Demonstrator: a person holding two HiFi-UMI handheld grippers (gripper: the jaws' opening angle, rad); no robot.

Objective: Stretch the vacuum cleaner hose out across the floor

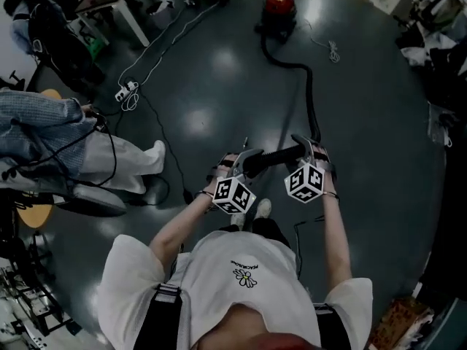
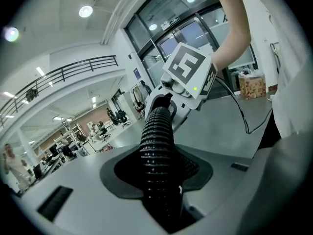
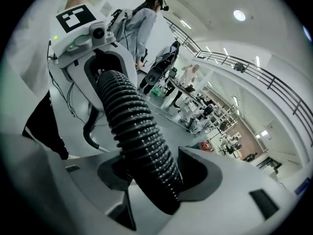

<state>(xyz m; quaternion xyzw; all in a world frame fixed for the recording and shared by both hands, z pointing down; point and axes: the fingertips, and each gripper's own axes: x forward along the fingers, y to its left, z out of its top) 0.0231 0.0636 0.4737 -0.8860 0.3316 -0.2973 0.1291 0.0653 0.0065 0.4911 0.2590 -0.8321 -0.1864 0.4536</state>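
Both grippers are on the hose: the left gripper (image 1: 250,164) has its jaws closed around the black ribbed hose (image 1: 313,97), and the right gripper (image 1: 303,153) clamps it just beside, the 2 facing each other in front of the person. From there the hose drops to the dark floor (image 1: 219,86) and curves away to the red vacuum cleaner (image 1: 279,4)
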